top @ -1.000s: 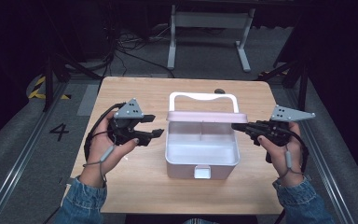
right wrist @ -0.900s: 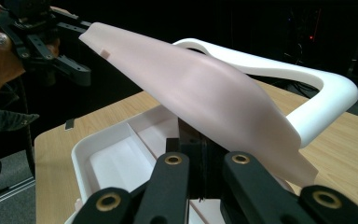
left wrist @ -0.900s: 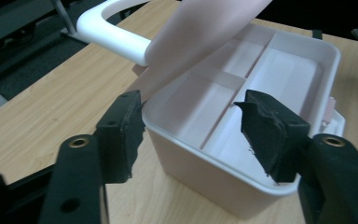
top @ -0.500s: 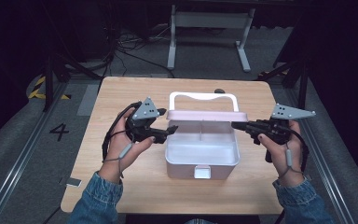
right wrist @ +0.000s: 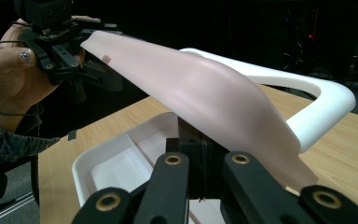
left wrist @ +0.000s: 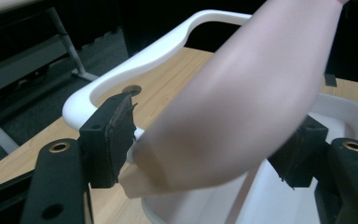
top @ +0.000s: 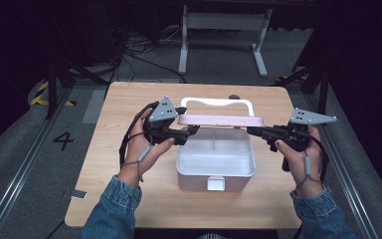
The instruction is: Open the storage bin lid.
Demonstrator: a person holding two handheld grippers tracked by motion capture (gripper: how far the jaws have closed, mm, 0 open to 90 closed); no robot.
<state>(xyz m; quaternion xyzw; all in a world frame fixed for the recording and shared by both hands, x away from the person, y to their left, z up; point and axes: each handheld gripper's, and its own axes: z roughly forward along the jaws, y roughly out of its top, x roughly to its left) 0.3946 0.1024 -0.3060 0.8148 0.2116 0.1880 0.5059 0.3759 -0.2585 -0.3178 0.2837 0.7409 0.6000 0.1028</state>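
Note:
A white lunch box (top: 179,167) with two compartments sits mid-table, its white handle (top: 216,102) raised behind it. A pale pink lid (top: 221,120) hovers level above the box's far half. My right gripper (top: 252,132) is shut on the lid's right end; in the right gripper view the jaws (right wrist: 193,154) pinch the lid's (right wrist: 205,93) near edge. My left gripper (top: 191,132) is at the lid's left end. In the left gripper view its jaws (left wrist: 209,144) stand wide open, with the lid's (left wrist: 242,93) corner lying tilted between them.
The wooden table (top: 129,194) has bare room left, right and in front of the box. A small dark round item (top: 235,96) lies behind the handle. Past the table's far edge are a white stand (top: 219,20) and cables (top: 144,50) on the floor.
My left gripper has moved right, from beside the box to the lid's left end. The right gripper and the lid have stayed nearly still.

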